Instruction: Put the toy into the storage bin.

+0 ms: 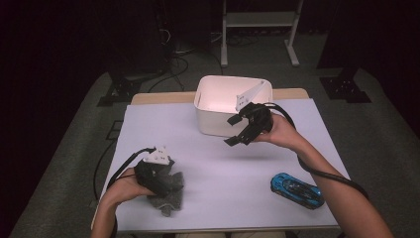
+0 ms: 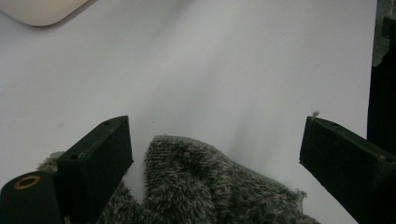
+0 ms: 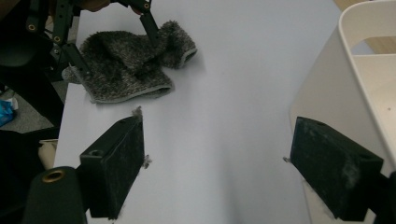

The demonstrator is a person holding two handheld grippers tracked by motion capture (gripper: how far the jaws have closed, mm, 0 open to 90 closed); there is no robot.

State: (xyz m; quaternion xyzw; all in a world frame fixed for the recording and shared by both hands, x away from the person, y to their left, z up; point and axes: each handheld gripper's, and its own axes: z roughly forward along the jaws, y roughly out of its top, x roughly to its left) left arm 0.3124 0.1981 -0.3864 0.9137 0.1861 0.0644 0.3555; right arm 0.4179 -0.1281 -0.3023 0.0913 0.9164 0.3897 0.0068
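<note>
A grey fuzzy cloth [image 1: 170, 192] lies crumpled near the front left corner of the white table [image 1: 223, 163]. My left gripper [image 1: 165, 179] stands open over it, jaws on either side of a fold. In the left gripper view the cloth [image 2: 201, 186] sits low between the spread jaws of that gripper [image 2: 217, 135]. My right gripper [image 1: 233, 130] hovers open in front of the white bin [image 1: 213, 121], nothing between its jaws. The right gripper view looks past its own gripper [image 3: 219, 135] to the cloth [image 3: 126, 70], the left gripper [image 3: 112, 42] and the bin wall [image 3: 327, 93].
A blue toy car [image 1: 296, 190] rests on the table at the front right, beside the right forearm. The white bin's corner [image 2: 42, 9] is far ahead of the left gripper. Cables trail from both grippers. Dark stands and a metal frame stand beyond the table.
</note>
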